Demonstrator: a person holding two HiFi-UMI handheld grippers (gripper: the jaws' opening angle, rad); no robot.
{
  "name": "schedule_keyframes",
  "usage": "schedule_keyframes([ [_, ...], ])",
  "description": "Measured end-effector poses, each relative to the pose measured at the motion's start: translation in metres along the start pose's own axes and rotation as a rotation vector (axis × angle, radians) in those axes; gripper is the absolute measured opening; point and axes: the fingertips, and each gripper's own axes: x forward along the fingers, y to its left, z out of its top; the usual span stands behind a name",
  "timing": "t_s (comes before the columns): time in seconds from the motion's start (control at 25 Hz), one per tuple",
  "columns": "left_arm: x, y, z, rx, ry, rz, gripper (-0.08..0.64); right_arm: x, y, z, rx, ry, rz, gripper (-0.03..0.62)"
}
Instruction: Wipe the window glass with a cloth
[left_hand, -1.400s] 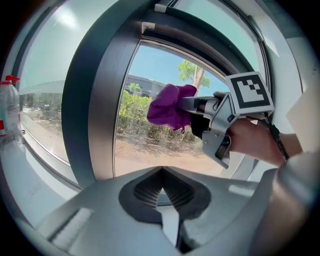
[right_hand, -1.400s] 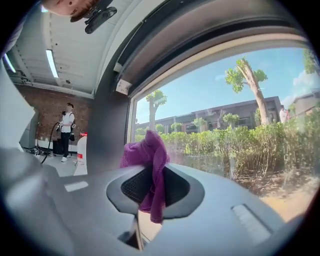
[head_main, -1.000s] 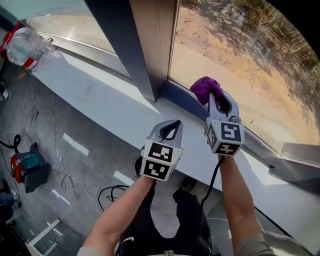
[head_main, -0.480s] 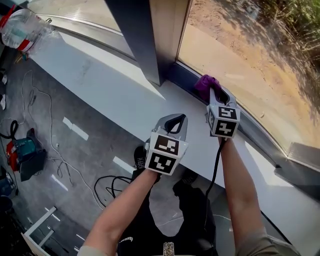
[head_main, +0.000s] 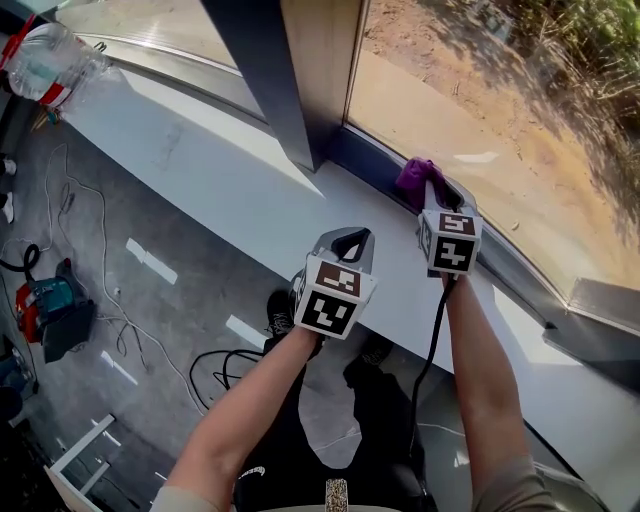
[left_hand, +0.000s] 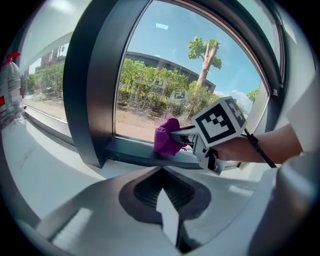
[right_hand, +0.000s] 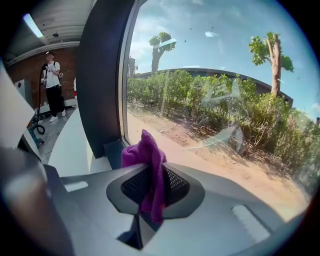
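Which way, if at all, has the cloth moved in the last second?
Yes. The purple cloth, shut in the right claw, has come down the glass onto the dark lower window frame.

The long white window sill (head_main: 230, 190) runs diagonally from upper left to lower right. A clear plastic bottle with red label (head_main: 45, 62) rests on it at upper left.

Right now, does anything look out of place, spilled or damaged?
Nothing spilled or broken. The glass carries small dark specks near its top, and loose cables sprawl over the floor.
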Motion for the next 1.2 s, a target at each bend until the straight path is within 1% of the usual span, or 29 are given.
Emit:
schedule_keyframes([
  [0.2,-0.003,-0.014,-0.001,-0.008,0.024,-0.014,0.0,-0.042,-0.014,0.034,0.013,-0.075,-0.023,0.074],
  [0.36,-0.01,-0.032,0.007,0.025,0.011,-0.036,0.0,-0.081,-0.023,0.074,0.019,-0.165,-0.036,0.074],
  [0.64,-0.032,-0.065,0.039,0.09,-0.026,-0.097,0.0,-0.153,-0.032,0.164,0.025,-0.333,-0.035,0.074],
  [0.8,-0.048,-0.074,0.055,0.107,-0.043,-0.104,0.0,-0.202,-0.036,0.222,0.049,-0.452,-0.026,0.074],
  [0.96,-0.063,-0.086,0.082,0.12,-0.08,-0.11,0.0,-0.247,-0.042,0.278,0.051,-0.571,-0.017,0.074],
  [1.08,-0.074,-0.1,0.103,0.134,-0.117,-0.118,0.0,-0.276,-0.049,0.305,0.068,-0.646,-0.015,0.074],
  [1.2,-0.082,-0.111,0.117,0.145,-0.147,-0.117,0.0,-0.299,-0.059,0.321,0.097,-0.712,-0.011,0.074],
])
